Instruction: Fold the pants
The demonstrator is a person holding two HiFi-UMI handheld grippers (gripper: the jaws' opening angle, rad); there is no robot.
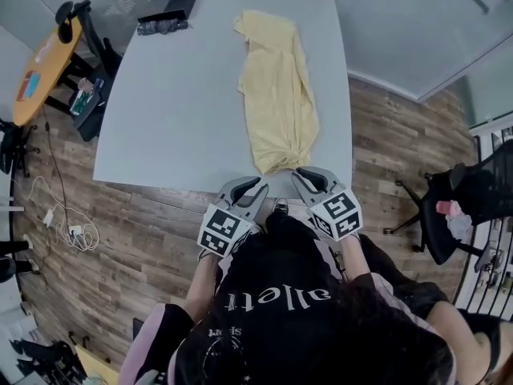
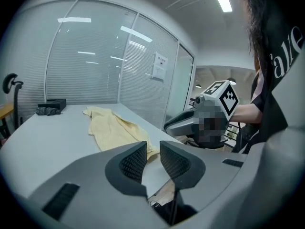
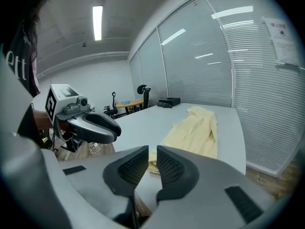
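head view: i log two claws side by side at the near edge of the table [image 1: 168, 111]. left claw [image 1: 256, 185]: jaws a narrow gap apart, nothing between them. right claw [image 1: 300, 175]: jaws closed, gripping nothing. pants [image 1: 276, 95]: yellow, laid lengthwise on the table and stretching away ahead of both claws, near end just ahead of their tips. box [image 1: 172, 6]: black, far ahead and left of the left claw.

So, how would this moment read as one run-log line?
pants flat on table, untouched | left gripper slightly open, empty, near table edge | right gripper shut, empty
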